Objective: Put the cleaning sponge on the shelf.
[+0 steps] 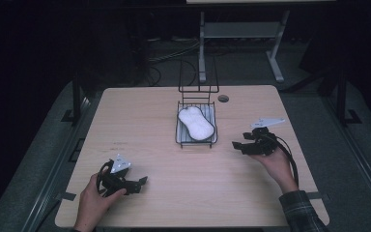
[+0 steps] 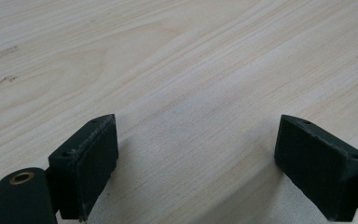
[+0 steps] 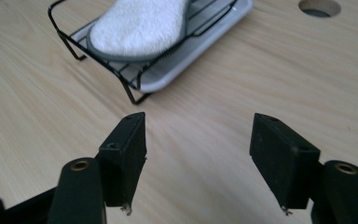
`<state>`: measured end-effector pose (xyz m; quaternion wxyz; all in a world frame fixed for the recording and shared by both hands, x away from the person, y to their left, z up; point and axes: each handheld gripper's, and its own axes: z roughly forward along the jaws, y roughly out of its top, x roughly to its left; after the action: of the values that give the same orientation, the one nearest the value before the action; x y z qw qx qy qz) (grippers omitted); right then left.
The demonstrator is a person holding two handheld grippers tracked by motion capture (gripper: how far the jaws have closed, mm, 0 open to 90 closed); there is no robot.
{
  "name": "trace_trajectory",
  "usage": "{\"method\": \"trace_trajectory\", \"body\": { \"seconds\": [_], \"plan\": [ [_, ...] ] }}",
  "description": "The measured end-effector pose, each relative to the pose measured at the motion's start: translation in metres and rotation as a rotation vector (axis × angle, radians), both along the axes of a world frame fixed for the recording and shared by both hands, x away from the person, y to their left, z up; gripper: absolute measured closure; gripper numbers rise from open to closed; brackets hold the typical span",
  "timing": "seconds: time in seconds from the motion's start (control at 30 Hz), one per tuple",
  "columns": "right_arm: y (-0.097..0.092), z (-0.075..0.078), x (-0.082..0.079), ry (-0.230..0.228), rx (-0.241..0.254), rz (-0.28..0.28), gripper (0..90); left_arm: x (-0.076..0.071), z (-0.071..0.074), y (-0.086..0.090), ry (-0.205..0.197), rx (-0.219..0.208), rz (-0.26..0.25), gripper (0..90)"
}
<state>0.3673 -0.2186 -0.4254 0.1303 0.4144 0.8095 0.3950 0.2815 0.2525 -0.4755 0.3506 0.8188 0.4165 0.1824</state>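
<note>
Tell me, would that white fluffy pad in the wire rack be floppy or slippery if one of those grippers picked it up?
The white pad looks like terry cloth with a grey rim, so probably soft, light and likely to sag a little. Its nubby surface should grip well rather than slip. The wire rack looks light too, so it might slide when nudged.

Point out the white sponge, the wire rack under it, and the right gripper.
white sponge [image 1: 196, 123]: high view, middle of its fluffy top.
wire rack [image 3: 129, 85]: right gripper view, black wire at its near corner.
right gripper [image 3: 198, 154]: right gripper view, gap midway between its open jaws.
</note>
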Motion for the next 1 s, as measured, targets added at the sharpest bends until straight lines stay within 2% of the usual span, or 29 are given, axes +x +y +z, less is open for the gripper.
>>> {"method": "trace_trajectory", "body": {
  "seconds": [0.33, 0.4, 0.73, 0.9, 1.0],
  "plan": [
    [-0.018, -0.003, -0.029, 0.014, -0.006, -0.011, 32.1, 0.0, 0.0, 0.0, 0.0, 0.0, 0.001, 12.7],
    [-0.022, -0.004, -0.037, 0.0, -0.008, -0.016, 32.1, 0.0, 0.0, 0.0, 0.0, 0.0, 0.0, 12.7],
    [-0.041, -0.02, -0.067, 0.051, -0.033, -0.045, 27.5, 0.0, 0.0, 0.0, -0.002, 0.0, 0.0, 12.7],
    [-0.048, -0.03, -0.077, 0.082, -0.032, -0.046, 25.9, 0.0, 0.0, 0.0, -0.003, 0.001, -0.001, 12.7],
    [-0.05, -0.034, -0.081, 0.096, -0.048, -0.051, 25.6, 0.0, 0.0, 0.0, -0.002, 0.0, 0.0, 12.7]
  ]
}}
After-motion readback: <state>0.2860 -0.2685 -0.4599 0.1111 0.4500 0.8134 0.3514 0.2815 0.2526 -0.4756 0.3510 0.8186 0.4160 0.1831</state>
